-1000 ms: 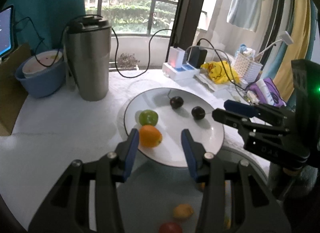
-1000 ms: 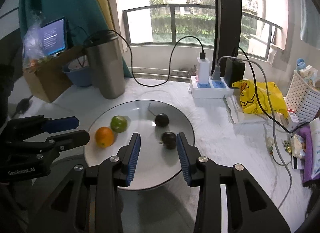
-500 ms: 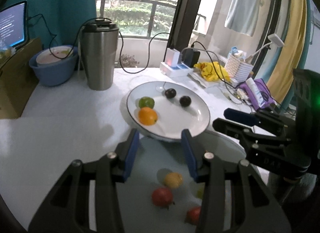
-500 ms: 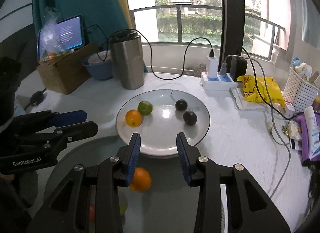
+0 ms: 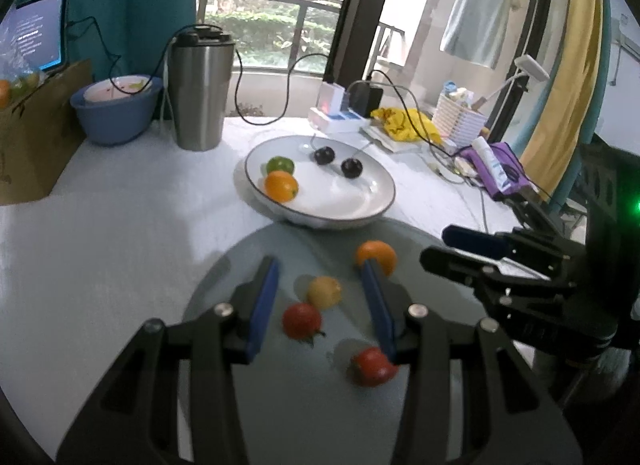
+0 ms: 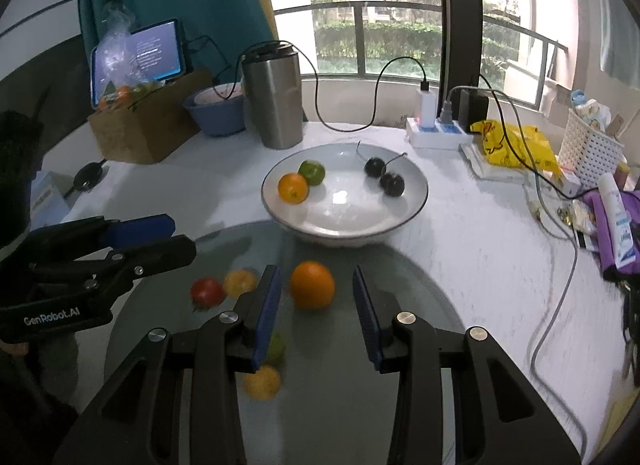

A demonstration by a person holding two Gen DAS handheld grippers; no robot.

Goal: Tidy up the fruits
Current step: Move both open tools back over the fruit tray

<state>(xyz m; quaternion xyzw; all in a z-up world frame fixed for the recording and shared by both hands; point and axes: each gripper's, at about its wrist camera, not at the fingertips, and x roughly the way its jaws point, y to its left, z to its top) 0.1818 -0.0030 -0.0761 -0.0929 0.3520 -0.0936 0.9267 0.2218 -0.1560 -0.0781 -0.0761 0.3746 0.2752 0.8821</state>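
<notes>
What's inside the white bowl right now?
White bowl holds four fruits: an orange touching a green fruit, plus two dark stemmed fruits side by side. Nothing covers them; the near inner wall is hidden by the rim.

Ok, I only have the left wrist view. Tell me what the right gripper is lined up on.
Observer: The right gripper frames the loose orange on the glass top. Its jaws are open and the pads are clear of it.
Operator: Now name any loose fruit I can't see.
Observer: A green fruit lies half hidden behind that gripper's left finger.
Operator: Keep going.
Observer: A blurred yellow fruit lies just below it in the picture.
</notes>
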